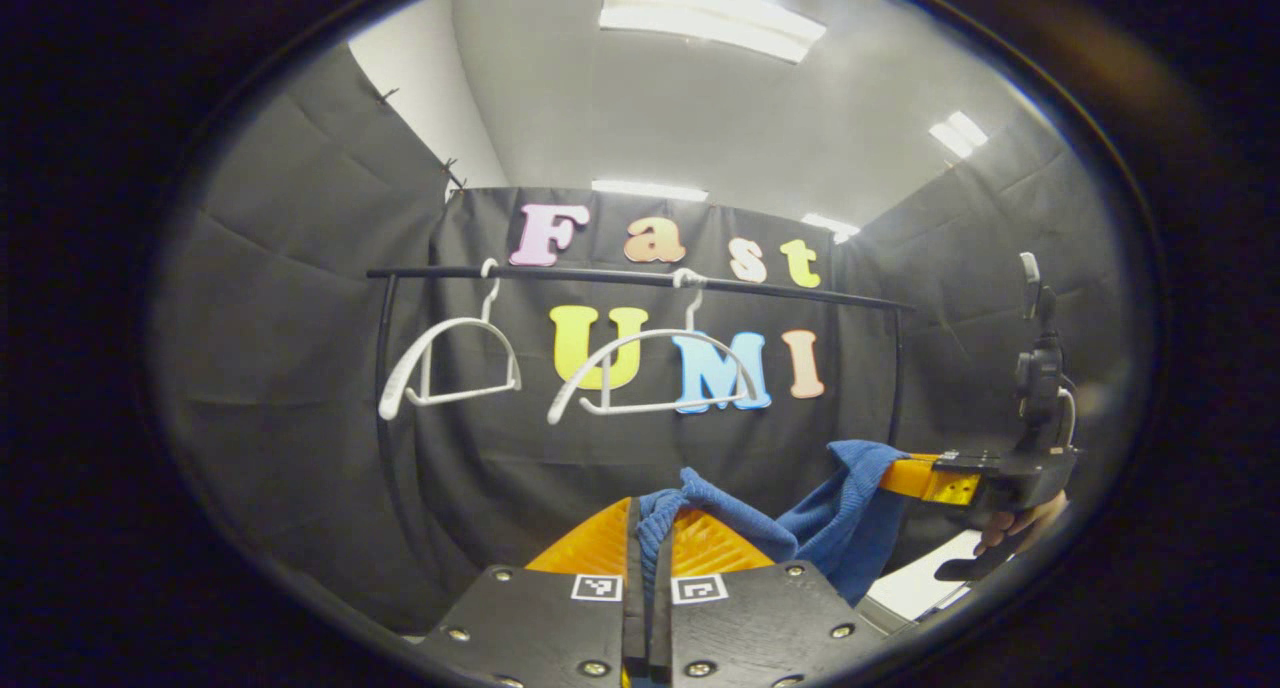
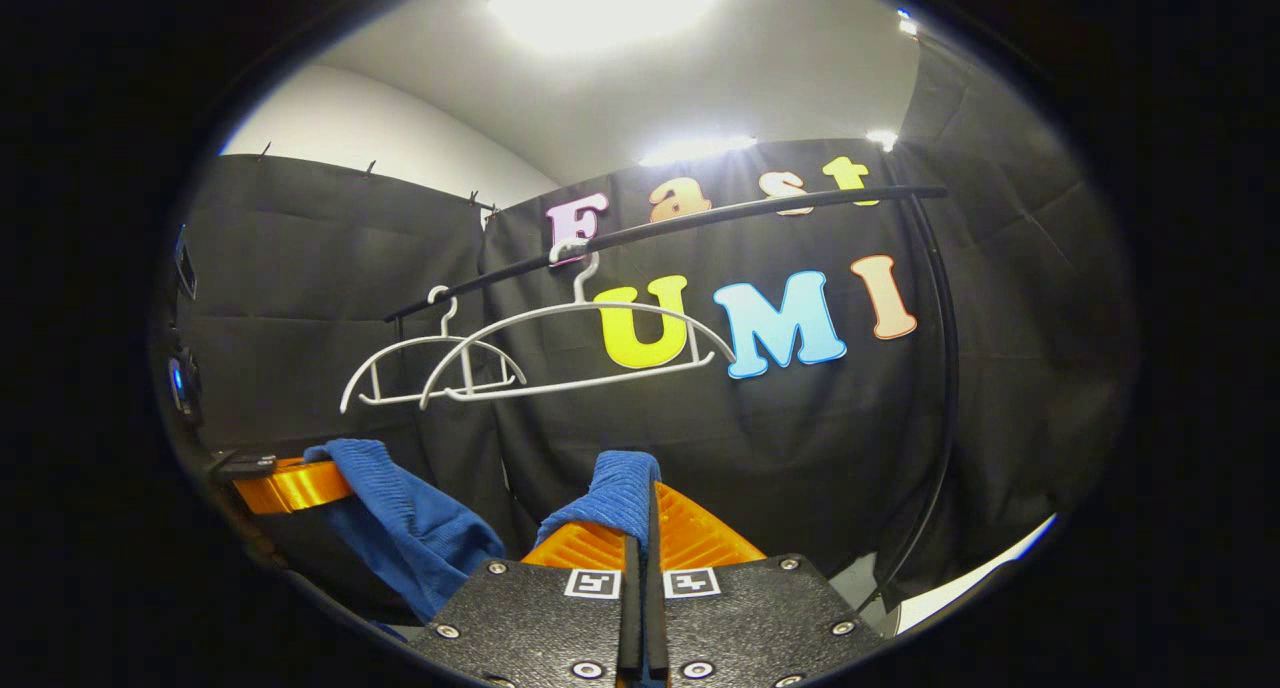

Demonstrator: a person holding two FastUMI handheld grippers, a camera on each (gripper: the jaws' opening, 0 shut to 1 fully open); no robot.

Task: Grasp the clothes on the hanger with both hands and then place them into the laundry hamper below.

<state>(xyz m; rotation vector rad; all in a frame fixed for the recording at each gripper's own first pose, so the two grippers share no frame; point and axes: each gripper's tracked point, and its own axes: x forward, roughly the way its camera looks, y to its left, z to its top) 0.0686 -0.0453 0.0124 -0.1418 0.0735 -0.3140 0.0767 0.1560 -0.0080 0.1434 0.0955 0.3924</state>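
Note:
A blue knitted garment (image 1: 820,528) hangs stretched between my two grippers, below the rail. My left gripper (image 1: 655,528) is shut on one end of it, with cloth bunched between its fingers. In the left gripper view my right gripper (image 1: 915,476) at the right clamps the other end, held by a hand (image 1: 1020,523). In the right gripper view my right gripper (image 2: 645,513) is shut on the blue garment (image 2: 415,518), and my left gripper (image 2: 300,483) grips the garment at the far left. Two bare white hangers (image 1: 445,368) (image 1: 655,373) hang on the black rail (image 1: 640,278).
The black rail (image 2: 700,218) runs across the cloth wall on a black upright post (image 2: 945,388), with the two white hangers (image 2: 580,353) on it. A pale surface (image 1: 920,583) shows low at the right. A camera mount (image 1: 1040,368) rises above my right gripper.

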